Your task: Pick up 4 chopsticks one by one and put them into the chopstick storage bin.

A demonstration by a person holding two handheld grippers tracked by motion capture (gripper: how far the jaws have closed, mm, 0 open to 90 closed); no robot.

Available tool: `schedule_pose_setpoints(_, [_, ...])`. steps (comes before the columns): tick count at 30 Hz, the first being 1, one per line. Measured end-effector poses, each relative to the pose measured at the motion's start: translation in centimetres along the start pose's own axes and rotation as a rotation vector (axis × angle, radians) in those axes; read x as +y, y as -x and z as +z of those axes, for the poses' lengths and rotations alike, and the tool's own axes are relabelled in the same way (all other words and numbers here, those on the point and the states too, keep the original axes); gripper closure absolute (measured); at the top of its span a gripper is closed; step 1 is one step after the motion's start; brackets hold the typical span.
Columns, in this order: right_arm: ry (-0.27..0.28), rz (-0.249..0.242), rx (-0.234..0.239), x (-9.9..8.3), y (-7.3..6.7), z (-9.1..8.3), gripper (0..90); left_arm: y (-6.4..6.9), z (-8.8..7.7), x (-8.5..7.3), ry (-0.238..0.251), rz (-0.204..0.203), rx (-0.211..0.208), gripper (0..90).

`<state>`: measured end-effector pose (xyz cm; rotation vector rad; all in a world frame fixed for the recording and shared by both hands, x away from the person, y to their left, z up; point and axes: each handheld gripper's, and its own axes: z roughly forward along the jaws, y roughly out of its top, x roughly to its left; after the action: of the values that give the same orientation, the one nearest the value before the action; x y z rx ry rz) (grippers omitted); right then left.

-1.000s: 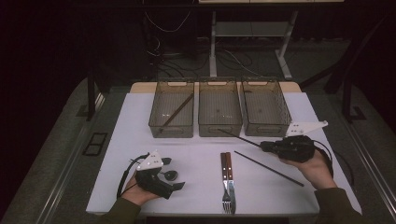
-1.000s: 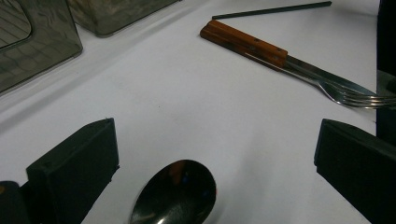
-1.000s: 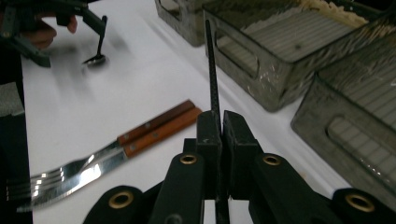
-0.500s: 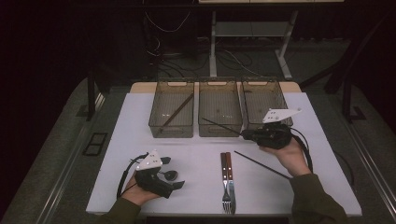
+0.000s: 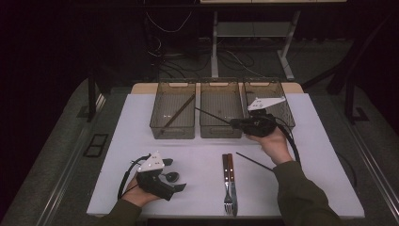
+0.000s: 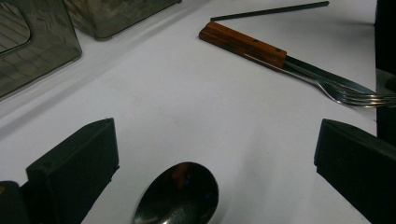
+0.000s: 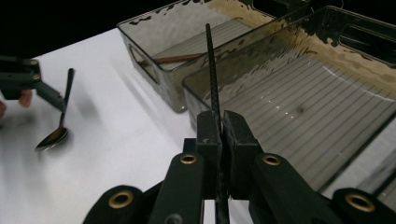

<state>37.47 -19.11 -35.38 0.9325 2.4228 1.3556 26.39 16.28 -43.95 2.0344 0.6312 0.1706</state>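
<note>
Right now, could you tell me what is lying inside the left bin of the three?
Inside the left bin lies one brown chopstick, slanting across the floor. The rest of the ribbed floor looks bare, though the near wall's glare blurs the front edge.

A: Grippers were matte black, w/ a grey three-cornered plate on top of each: left gripper [image 5: 162,181] & right gripper [image 5: 237,123].

B: Brass-coloured rivets sat at the right one's jaw pivots. Black cable looped off each body.

A: Sleeves [image 5: 301,197] were dark olive, long, reaching the wrists.
</note>
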Motion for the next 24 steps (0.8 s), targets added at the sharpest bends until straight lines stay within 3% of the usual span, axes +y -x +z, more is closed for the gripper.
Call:
schedule_pose_setpoints(16, [-0.010,0.069,-0.029,4.1,-0.3,5.4,85.9,0.2,0.2,0.1,-0.004,0.002,-0.010,0.0])
schedule_pose_setpoints(24, [-0.029,0.066,-0.050,5.7,-0.8,8.4,85.8,0.2,0.1,0.1,0.000,-0.002,-0.014,0.0])
